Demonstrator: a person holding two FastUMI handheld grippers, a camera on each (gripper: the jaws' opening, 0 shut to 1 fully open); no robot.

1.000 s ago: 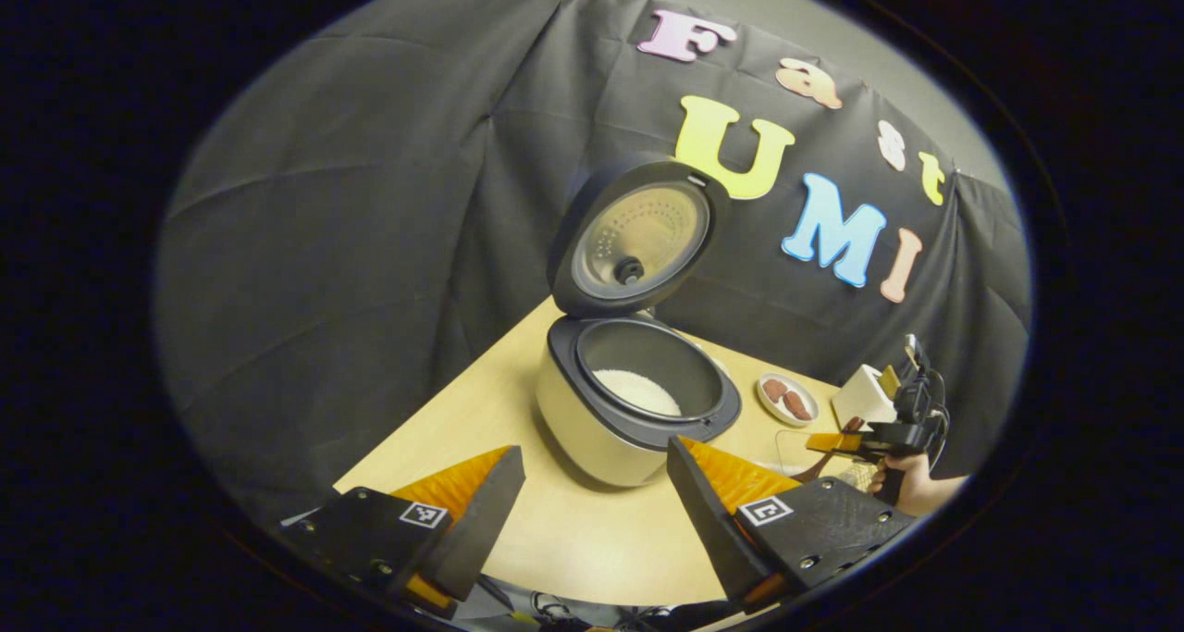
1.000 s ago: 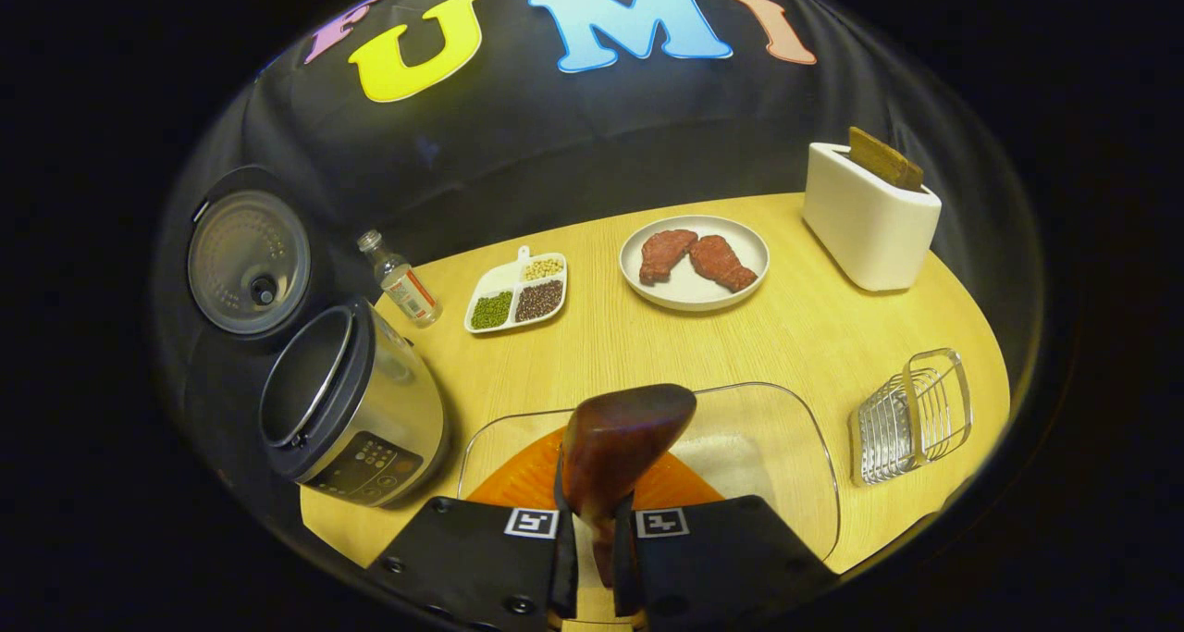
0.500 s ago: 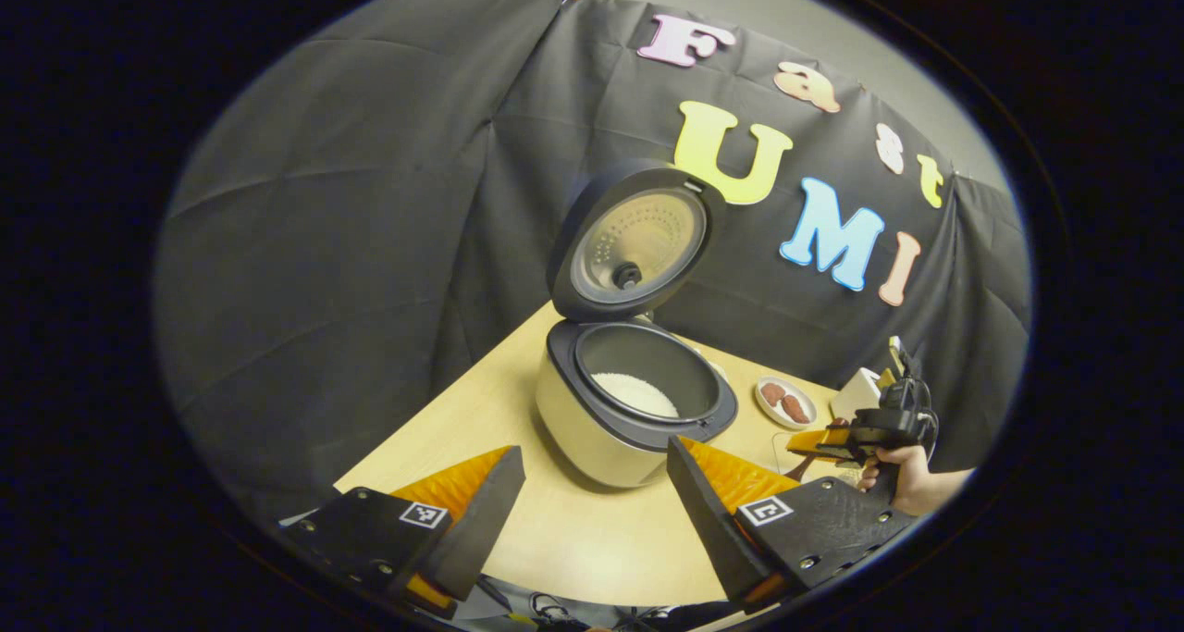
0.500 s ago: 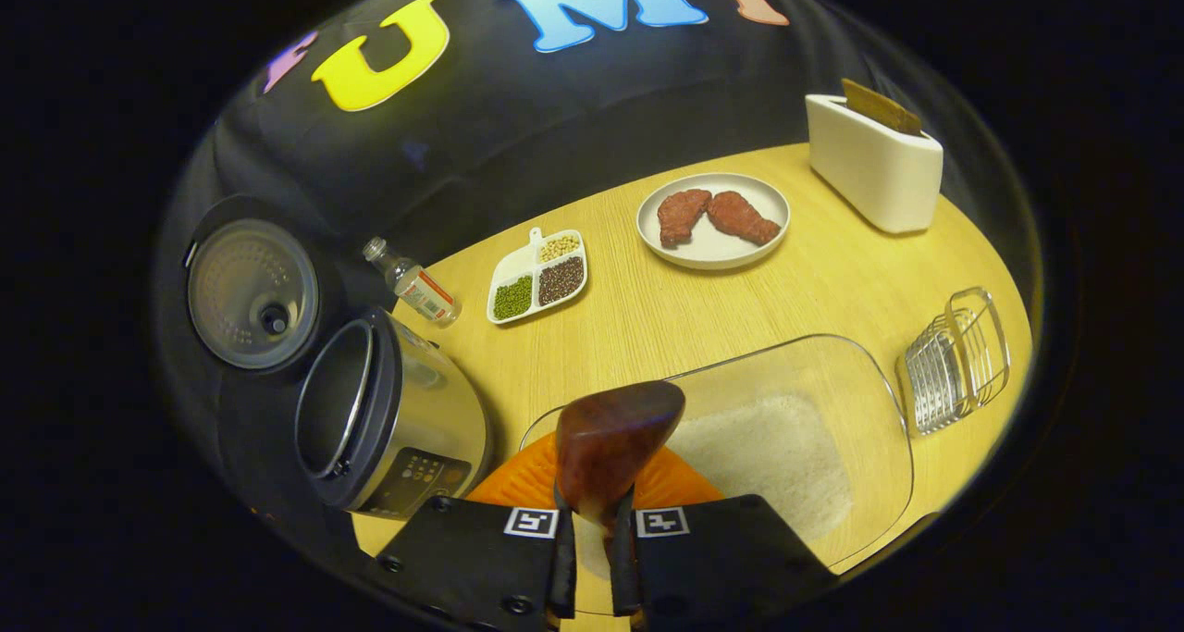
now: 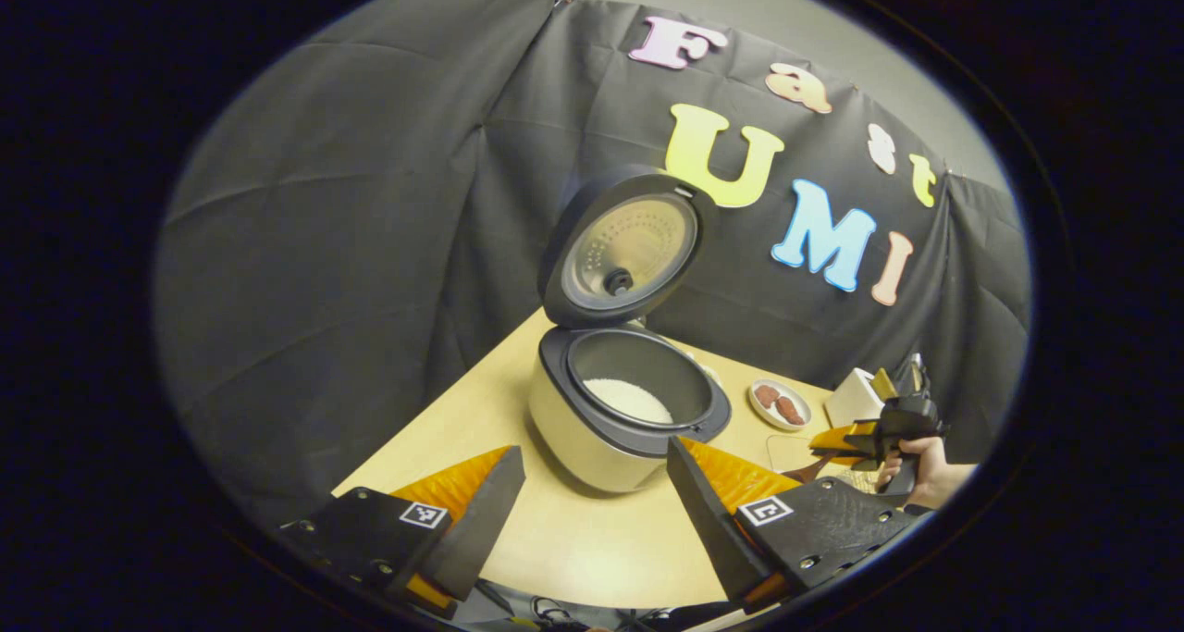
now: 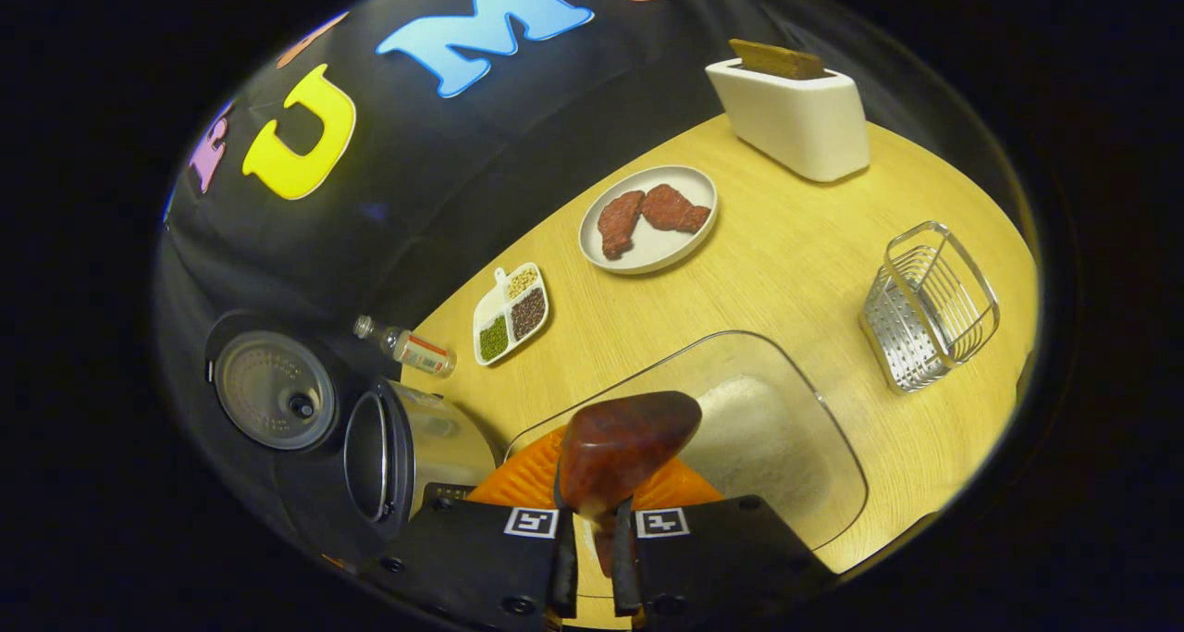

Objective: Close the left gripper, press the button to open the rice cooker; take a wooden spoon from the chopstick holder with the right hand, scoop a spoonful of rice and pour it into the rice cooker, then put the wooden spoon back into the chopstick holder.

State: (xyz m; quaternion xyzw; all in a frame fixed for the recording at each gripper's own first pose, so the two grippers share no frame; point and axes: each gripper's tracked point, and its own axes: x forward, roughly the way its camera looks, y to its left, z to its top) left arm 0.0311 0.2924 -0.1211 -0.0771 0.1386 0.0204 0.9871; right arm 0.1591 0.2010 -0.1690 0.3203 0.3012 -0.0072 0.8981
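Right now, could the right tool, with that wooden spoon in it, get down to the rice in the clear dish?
Probably yes. The right tool grips the wooden spoon, whose bowl hangs over the clear dish; the rice lies uncovered, nothing between.

The left gripper (image 5: 592, 512) is hanging with its jaws spread wide. At its four o'clock, a hand (image 5: 925, 479) is holding the right gripper (image 6: 592, 558), fingers pinching narrowly.

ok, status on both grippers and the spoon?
Left gripper open, idle. Right gripper shut on dark wooden spoon, over clear rice tray. Silver rice cooker open; path clear.
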